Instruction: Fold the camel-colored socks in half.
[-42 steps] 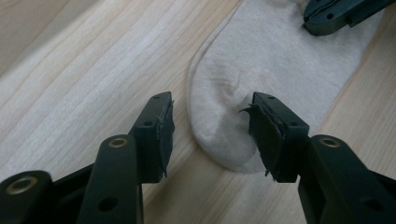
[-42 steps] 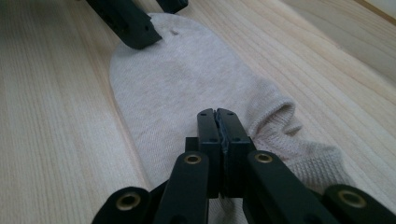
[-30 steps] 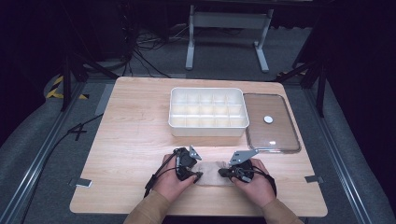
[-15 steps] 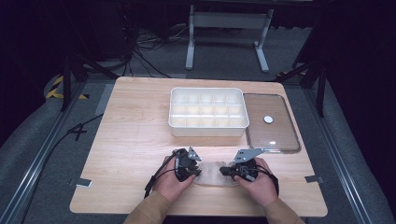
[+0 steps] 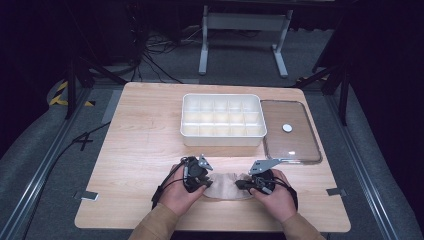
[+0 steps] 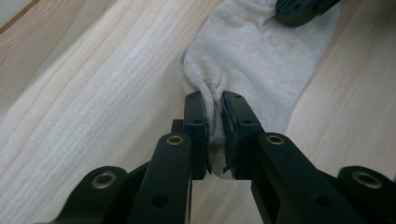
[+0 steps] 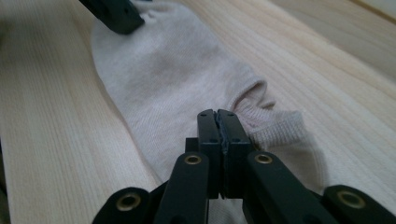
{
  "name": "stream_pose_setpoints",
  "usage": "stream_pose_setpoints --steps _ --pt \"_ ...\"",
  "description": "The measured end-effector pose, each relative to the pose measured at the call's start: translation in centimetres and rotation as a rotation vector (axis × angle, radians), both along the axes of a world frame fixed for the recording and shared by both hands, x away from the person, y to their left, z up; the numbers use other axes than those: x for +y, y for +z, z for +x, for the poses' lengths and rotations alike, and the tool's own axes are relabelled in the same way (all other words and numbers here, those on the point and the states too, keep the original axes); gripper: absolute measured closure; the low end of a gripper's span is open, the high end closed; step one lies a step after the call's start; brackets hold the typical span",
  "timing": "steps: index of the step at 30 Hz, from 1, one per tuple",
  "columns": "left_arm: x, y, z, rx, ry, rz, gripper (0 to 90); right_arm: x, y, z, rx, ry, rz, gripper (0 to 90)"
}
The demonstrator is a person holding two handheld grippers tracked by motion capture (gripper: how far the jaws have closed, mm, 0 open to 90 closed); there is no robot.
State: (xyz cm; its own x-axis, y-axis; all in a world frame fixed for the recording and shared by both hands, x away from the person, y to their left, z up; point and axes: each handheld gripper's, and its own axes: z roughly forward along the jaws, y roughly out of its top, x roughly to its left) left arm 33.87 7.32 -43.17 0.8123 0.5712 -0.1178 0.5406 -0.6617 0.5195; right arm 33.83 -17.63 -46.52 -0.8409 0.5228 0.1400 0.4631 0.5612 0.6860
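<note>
- Left gripper (image 5: 200, 184): my jaws are pinched tight on a fold at one end of the sock (image 5: 227, 185). In the left gripper view that fold (image 6: 215, 112) bulges up between the pads.
- Sock: one, beige, lying flat on the desk near the front edge, about midway along it, stretched between my two grippers.
- Right gripper (image 5: 243, 185): jaws pressed together at the sock's cuff end (image 7: 275, 128). In the right gripper view I see almost no fabric between the pads, so I judge this hold thin.
- Risk, left side: if I lift unevenly, the small fold could slide out of the pads.
- Risk, right side: the cuff edge could slip free if I pull the two ends apart, and the sock would drop limp.
- Count behind: one white tray (image 5: 222, 141) with many compartments, none visibly holding anything; one clear lid (image 5: 290, 145) just beside it toward the right edge.
- Count of grippers: two, one hand each.
</note>
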Motion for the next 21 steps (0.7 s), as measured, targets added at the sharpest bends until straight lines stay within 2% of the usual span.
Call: stream_pose_setpoints --steps 2,6,11,14,19,21 --pt "0.1 0.3 -0.1 -0.007 -0.003 -0.015 80.7 0.3 -0.5 0.0 0.001 0.006 -0.018 89.7" --pt "0.2 0.9 -0.2 -0.008 -0.013 -0.047 80.7 0.6 -0.5 -0.1 -0.012 0.024 -0.028 89.8" --pt "0.0 1.8 -0.4 -0.001 -0.033 -0.1 80.7 0.7 -0.5 -0.1 -0.024 0.04 -0.025 89.8" --pt "-0.2 2.0 -0.4 -0.001 -0.043 -0.106 80.7 0.9 -0.6 -0.2 -0.036 0.057 -0.023 89.8" --pt "-0.9 2.2 -0.5 0.019 -0.075 -0.147 80.6 1.6 -0.7 -0.9 -0.047 0.084 -0.014 89.8" --pt "-1.3 2.4 -0.5 0.012 -0.094 -0.148 80.6 1.7 -0.8 -1.0 -0.055 0.093 -0.01 89.8"
